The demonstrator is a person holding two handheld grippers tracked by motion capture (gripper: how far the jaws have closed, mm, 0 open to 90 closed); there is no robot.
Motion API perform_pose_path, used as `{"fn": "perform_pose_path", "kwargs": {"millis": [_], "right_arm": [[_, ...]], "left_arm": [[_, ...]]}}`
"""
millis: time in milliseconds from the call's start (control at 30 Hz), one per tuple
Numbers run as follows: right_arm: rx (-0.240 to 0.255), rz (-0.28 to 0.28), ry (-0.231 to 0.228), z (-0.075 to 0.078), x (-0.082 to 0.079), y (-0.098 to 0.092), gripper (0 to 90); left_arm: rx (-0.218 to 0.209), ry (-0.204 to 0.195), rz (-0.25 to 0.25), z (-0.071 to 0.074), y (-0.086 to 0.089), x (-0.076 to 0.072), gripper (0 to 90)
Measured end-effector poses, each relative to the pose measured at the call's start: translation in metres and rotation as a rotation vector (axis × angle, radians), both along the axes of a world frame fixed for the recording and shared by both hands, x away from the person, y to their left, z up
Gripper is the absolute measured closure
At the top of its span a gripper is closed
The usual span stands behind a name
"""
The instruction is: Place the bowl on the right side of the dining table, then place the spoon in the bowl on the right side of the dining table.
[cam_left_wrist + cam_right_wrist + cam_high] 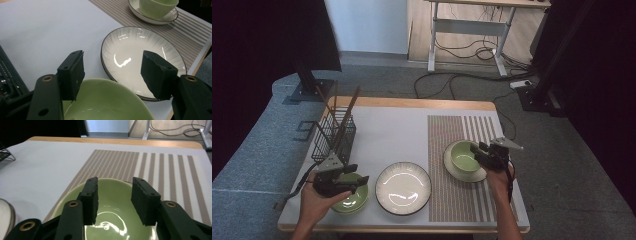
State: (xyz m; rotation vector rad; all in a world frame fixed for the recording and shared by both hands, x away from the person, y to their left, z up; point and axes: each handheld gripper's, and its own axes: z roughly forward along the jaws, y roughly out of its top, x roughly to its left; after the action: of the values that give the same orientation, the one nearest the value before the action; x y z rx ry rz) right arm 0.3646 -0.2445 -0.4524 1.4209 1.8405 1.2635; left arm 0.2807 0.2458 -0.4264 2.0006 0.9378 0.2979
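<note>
Upright green bowl (463, 156) on saucer (452, 166)

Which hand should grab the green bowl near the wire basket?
Probably the left. The left gripper hovers open right above that green bowl, while the right gripper is across the table over the other bowl.

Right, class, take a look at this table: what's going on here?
A person is setting out dishes with a hand-held gripper in each hand. The right hand-held gripper hangs over a green bowl that sits on a white plate on the striped placemat, jaws open and not touching the bowl. The left hand-held gripper hovers open above a second green bowl, beside an empty white plate.
</note>
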Motion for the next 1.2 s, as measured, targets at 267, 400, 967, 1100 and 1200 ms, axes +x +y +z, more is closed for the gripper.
{"fn": "perform_pose_path", "kwargs": {"millis": [267,400,967,1100,1200], "right_arm": [[0.035,0.116,-0.034,0.004,-0.006,0.022,52.2],[0.054,0.173,-0.038,0.008,-0.007,0.039,50.7],[0.003,0.255,-0.016,0.003,-0.01,0.075,47.1],[-0.006,0.275,-0.019,0.004,-0.012,0.081,46.9],[-0.017,0.291,-0.011,0.003,-0.013,0.085,46.6]], "left_arm": [[-0.023,-0.01,0.008,0.004,0.007,-0.001,32.8],[-0.032,-0.023,0.016,0.008,0.013,-0.002,32.7],[-0.044,-0.068,0.054,0.013,0.023,-0.005,33.6],[-0.053,-0.08,0.067,0.015,0.025,-0.006,33.7],[-0.062,-0.089,0.075,0.018,0.028,-0.006,33.8]]}}
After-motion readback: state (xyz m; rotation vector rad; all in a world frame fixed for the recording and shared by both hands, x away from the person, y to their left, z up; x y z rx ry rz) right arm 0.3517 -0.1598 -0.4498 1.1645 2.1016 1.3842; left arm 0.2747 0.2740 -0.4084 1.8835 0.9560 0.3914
